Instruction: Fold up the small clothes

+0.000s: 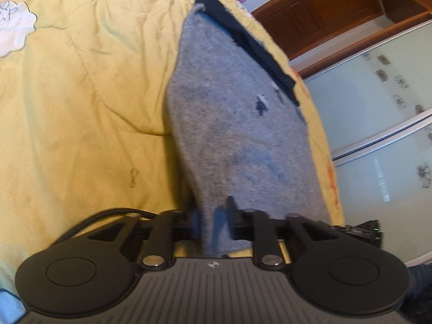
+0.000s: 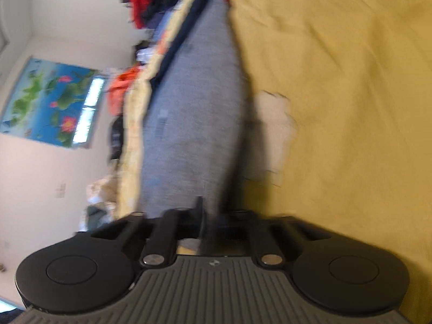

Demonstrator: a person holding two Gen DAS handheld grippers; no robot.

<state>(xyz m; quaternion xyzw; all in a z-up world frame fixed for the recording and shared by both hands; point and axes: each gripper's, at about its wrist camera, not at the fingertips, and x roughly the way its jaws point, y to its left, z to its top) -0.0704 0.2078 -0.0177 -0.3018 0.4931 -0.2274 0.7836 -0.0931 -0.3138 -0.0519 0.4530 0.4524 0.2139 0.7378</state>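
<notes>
The garment [image 1: 237, 124] lies on the bedspread [image 1: 81, 94]; clothes pile [image 2: 151, 0] beyond its far edge.

Both wrist views close, angled down, sharing grey garment [image 1: 237, 135] [image 2: 189, 108], yellow bedspread [image 1: 81, 108] [image 2: 337, 108]

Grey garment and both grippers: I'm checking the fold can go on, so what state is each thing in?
Grey garment: pinched at two edges, stretched out above the yellow bedspread.
Dark band: runs along the garment's far edge.
Left gripper: fingers shut on the grey cloth.
Right gripper: fingers shut on the grey cloth; the view is blurred.
Yellow bedspread: spread out, creased.
</notes>
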